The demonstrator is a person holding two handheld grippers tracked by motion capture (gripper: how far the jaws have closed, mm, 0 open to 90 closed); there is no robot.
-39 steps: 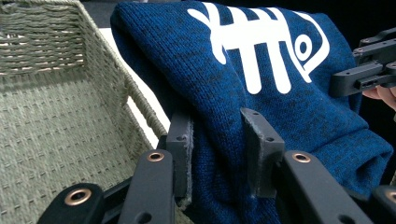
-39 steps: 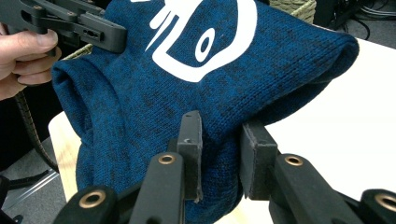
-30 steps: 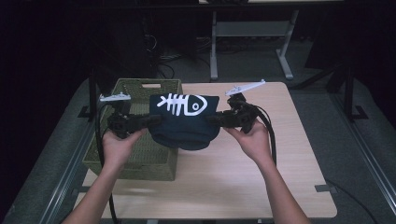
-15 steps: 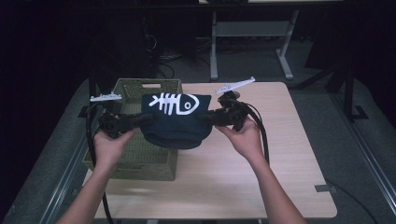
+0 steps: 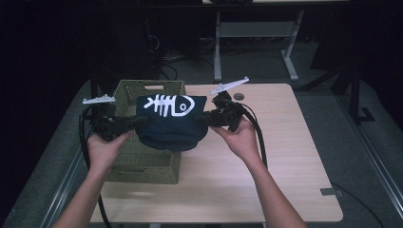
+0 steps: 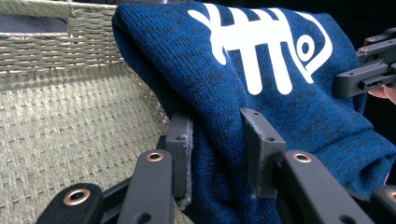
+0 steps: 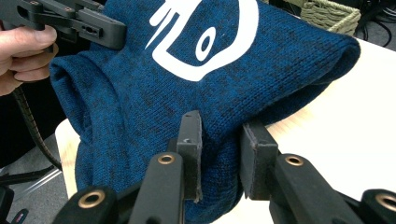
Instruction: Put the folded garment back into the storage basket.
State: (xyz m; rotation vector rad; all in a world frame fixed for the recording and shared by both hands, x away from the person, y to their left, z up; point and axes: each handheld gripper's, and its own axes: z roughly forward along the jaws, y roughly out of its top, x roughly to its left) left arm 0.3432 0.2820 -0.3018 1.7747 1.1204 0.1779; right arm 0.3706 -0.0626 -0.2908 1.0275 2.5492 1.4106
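A folded dark blue knitted garment (image 5: 171, 128) with a white fish-skeleton print (image 5: 169, 105) hangs between both grippers, over the right side of a woven green basket (image 5: 138, 161). My left gripper (image 5: 135, 121) is shut on its left edge, and my right gripper (image 5: 202, 118) is shut on its right edge. In the left gripper view the jaws of the left gripper (image 6: 219, 140) pinch the blue knit (image 6: 224, 70), with the basket wall (image 6: 70, 116) behind. In the right gripper view the right gripper (image 7: 219, 144) clamps a fold of the garment (image 7: 140, 102) above the table (image 7: 350, 130).
The basket sits on the left part of a light wooden table (image 5: 285, 156), which has bare room to the right and front. A black cable (image 5: 259, 137) trails from the right gripper. A metal desk frame (image 5: 218, 42) stands on the dark floor beyond.
Both hands have carried the garment leftward, from over the table's middle to above the basket's right side. Both grippers have stayed shut on it.
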